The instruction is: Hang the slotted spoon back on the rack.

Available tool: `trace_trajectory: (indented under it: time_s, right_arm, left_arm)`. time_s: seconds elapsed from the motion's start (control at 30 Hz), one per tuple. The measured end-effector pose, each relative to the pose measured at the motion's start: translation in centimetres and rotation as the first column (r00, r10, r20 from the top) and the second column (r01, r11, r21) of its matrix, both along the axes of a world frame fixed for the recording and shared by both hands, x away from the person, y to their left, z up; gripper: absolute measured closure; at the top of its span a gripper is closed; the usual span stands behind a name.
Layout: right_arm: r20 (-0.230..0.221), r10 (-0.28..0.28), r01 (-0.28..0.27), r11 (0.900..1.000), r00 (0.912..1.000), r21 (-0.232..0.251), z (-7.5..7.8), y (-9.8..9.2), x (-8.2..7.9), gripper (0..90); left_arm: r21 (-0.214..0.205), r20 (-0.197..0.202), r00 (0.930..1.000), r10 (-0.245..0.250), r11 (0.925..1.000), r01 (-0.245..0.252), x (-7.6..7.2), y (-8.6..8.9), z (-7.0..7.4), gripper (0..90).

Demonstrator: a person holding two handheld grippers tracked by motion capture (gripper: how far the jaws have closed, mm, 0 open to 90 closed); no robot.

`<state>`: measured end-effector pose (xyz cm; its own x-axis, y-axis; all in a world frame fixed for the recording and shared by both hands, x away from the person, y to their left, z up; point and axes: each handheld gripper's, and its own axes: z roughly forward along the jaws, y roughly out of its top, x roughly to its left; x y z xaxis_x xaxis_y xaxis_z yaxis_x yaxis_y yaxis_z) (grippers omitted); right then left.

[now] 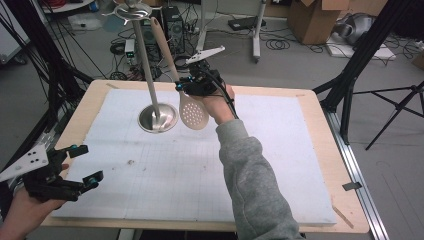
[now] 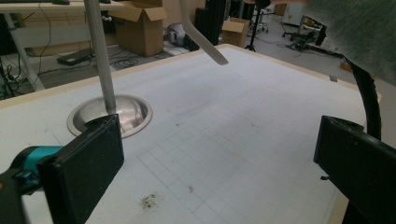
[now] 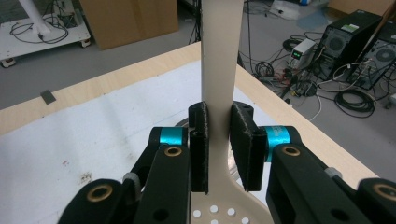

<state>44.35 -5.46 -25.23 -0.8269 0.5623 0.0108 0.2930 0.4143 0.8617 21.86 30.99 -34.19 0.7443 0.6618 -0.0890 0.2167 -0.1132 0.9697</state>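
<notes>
stand [image 1: 158, 118]: shiny brushed metal base and pole. slotted spoon [image 1: 193, 113]: matt cream plastic. table [image 1: 320, 135]: pale wood rim, matt white gridded mat. sleeve [image 1: 252, 175]: grey fleecy cloth.

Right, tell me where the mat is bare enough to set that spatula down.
The mat lies bare on its right half, beyond the sleeve, and in front between both arms. It is crowded at the back around the stand and spatula.
</notes>
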Motion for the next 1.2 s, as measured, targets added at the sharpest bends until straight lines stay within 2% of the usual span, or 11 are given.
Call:
trace_trajectory:
  time_s: [0.53,0.87,1.2]
  right_arm:
    - [-0.002,0.011,-0.011,0.9998,0.9999,0.015,-0.6,1.0,0.7,77.4]
    - [-0.008,0.013,-0.013,0.9996,0.9999,0.026,-0.8,1.6,0.8,76.2]
    - [0.011,0.009,-0.01,0.9986,0.9999,0.052,-0.9,1.1,0.4,66.6]
  left_arm:
    - [0.0,-0.005,1.0,0.007,1.0,-0.007,-0.3,0.3,-0.2,2.0]
    - [0.022,-0.006,1.0,0.006,0.9997,-0.006,-0.5,0.1,-0.2,2.0]
    - [0.037,-0.01,0.9999,0.007,0.9993,-0.007,-0.5,-0.1,-0.3,2.0]
